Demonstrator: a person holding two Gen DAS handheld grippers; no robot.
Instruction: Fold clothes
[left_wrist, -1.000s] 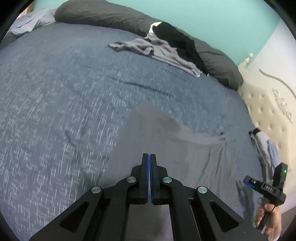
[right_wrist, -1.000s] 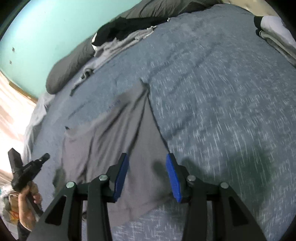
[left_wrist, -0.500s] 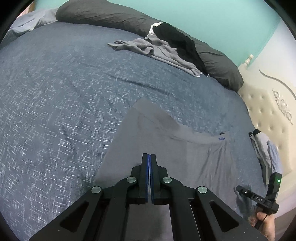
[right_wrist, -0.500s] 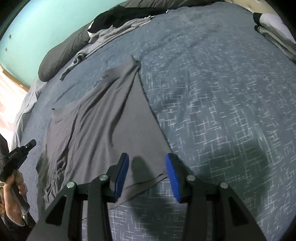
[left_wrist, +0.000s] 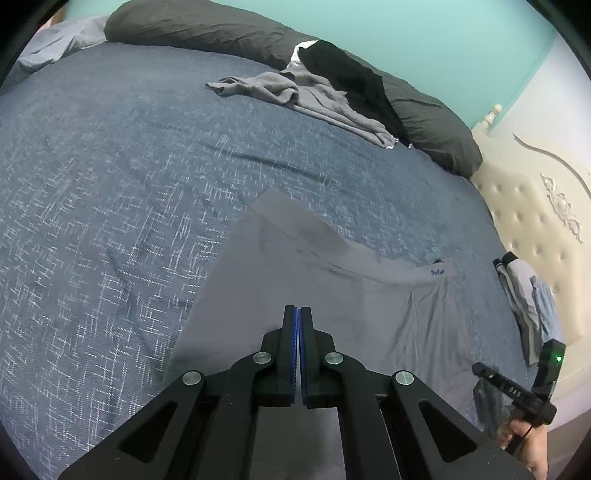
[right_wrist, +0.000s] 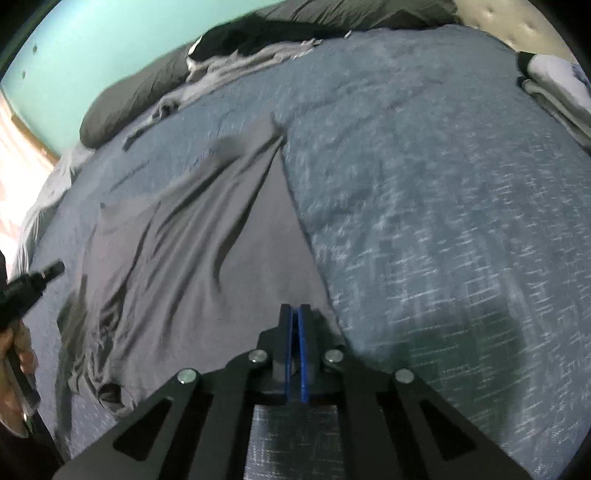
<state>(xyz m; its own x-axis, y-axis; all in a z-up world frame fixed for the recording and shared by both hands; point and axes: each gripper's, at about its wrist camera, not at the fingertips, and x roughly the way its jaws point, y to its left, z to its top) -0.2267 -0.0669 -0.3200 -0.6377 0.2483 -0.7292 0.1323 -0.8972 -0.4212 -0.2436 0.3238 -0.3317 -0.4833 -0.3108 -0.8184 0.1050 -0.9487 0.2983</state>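
both cams sit right on the grippers, looking forward and down along the fingers, close over the grey garment (left_wrist: 332, 295). the left wrist view looks from its near edge toward the dark pillows (left_wrist: 221, 29) by the teal wall (left_wrist: 443, 37), headboard (left_wrist: 535, 221) off to the right. the right wrist view faces the same pillows from the garment's other near corner. both views share the garment, blue bedspread (right_wrist: 443, 184), pillows, and each catches the other gripper at its edge.

Grey shirt (left_wrist: 332, 295) thin smooth matt knit, blue bedspread (left_wrist: 110, 221) coarse woven flecked cloth, dark pillows (left_wrist: 207, 29) matt fabric at top, headboard (left_wrist: 535, 229) tufted cream padding at right, gripper arms matt black plastic, steel bolts shiny
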